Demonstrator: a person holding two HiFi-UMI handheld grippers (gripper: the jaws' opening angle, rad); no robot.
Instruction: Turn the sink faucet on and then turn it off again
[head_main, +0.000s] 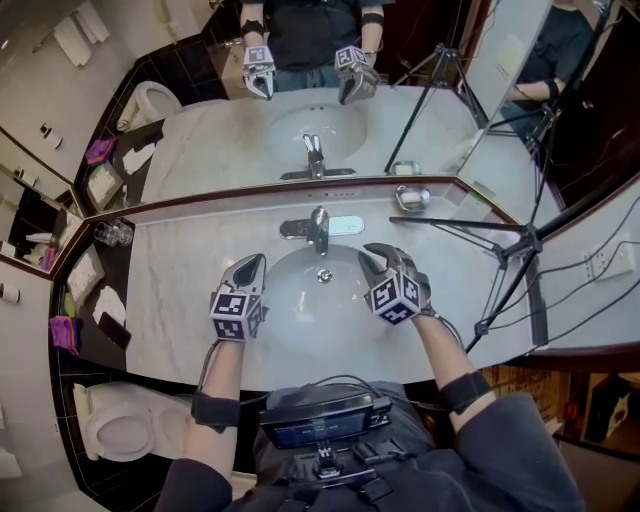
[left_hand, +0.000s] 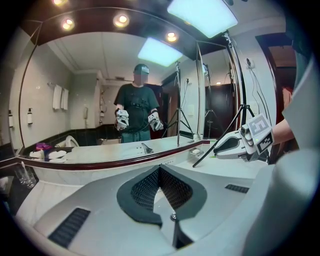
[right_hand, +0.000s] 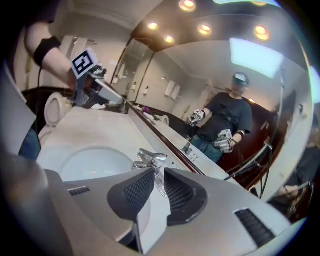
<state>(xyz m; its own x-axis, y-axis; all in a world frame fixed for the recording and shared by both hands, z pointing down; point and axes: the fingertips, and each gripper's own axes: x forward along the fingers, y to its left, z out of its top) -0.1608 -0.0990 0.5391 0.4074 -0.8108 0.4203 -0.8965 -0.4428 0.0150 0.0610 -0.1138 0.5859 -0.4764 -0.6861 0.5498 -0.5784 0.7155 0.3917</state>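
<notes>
The chrome faucet (head_main: 318, 228) stands at the back of the white sink basin (head_main: 320, 300), its lever pointing toward me. My left gripper (head_main: 254, 263) hovers over the basin's left rim with its pads pressed together and nothing in them (left_hand: 159, 169). My right gripper (head_main: 372, 256) hovers over the basin's right rim, rolled to one side. In the right gripper view its jaws (right_hand: 159, 172) stand slightly apart, and the faucet (right_hand: 150, 160) shows just beyond the gap, not between the pads. No water is visible.
A wall mirror runs behind the marble counter (head_main: 180, 290). A soap dish (head_main: 411, 197) sits at the back right, glasses (head_main: 113, 233) at the back left. A black tripod (head_main: 505, 265) leans over the right side. A toilet (head_main: 120, 430) stands at lower left.
</notes>
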